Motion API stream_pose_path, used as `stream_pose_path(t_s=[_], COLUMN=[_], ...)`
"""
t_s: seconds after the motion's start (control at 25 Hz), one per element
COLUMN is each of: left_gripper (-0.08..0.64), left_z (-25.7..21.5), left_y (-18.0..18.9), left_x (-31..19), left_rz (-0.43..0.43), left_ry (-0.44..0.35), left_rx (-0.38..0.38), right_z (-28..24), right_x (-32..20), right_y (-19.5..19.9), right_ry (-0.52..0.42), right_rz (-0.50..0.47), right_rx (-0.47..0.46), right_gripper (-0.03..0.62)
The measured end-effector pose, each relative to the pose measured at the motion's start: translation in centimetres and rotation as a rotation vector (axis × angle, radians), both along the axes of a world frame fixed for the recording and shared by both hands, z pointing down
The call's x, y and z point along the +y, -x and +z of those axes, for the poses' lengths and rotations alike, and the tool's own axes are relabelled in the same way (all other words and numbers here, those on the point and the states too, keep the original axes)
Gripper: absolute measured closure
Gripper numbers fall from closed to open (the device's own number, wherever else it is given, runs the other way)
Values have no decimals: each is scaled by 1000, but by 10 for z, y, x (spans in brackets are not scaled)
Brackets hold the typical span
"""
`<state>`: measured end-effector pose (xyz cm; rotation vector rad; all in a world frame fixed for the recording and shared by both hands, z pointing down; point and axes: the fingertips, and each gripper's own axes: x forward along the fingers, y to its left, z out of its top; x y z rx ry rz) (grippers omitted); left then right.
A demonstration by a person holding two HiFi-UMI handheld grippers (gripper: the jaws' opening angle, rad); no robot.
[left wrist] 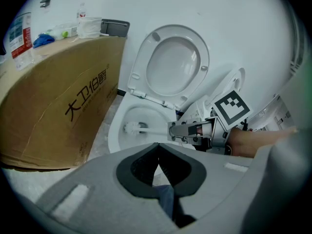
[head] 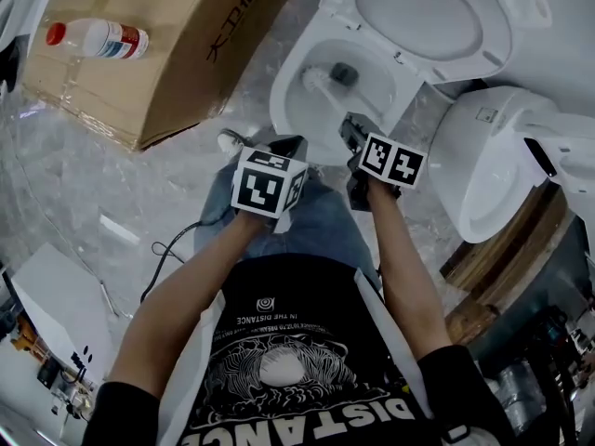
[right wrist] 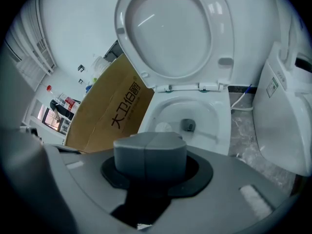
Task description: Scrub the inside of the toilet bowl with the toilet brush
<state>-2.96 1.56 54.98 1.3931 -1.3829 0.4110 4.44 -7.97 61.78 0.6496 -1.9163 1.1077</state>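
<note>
The white toilet bowl (head: 284, 82) stands with seat and lid (head: 418, 12) raised. A white toilet brush (head: 314, 79) has its head inside the bowl on the left side, near the dark drain (head: 344, 72). My right gripper (head: 353, 134) hovers over the bowl's near rim, shut on the brush handle; in the left gripper view the right gripper (left wrist: 171, 129) has the brush (left wrist: 131, 127) reaching out from it into the bowl. In the right gripper view the shut right gripper (right wrist: 148, 152) hides the handle. My left gripper (head: 286, 145) hangs shut and empty by the front rim; the left gripper (left wrist: 158, 152) holds nothing.
A large cardboard box (head: 158, 45) lies left of the toilet with a plastic bottle (head: 98, 38) on top. A second white toilet (head: 483, 165) sits close on the right on wooden boards (head: 502, 258). A black cable (head: 172, 249) runs along the plastic-covered floor.
</note>
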Motion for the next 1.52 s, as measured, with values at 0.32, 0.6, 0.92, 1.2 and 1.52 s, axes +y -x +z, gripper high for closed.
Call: stream_pose_path(t_s=[0.32, 0.6, 0.92, 1.2, 1.52], left_gripper=[560, 560, 560, 560, 560], left_z=[2, 10, 17, 21, 26], left_y=[-5, -2, 0, -4, -21], left_x=[-8, -1, -4, -4, -11], left_rz=[45, 53, 50, 59, 76], left_ry=[-5, 16, 24, 34, 36], left_rx=[23, 26, 31, 23, 30], right_z=[20, 32, 40, 40, 35], right_x=[17, -3, -43, -70, -65], right_y=[-14, -4, 0, -16, -60], right_ry=[32, -15, -83, -102, -111], right_rz=[17, 27, 52, 93, 159], right_rx=[52, 60, 75, 95, 128], right_gripper=[442, 442, 442, 442, 442])
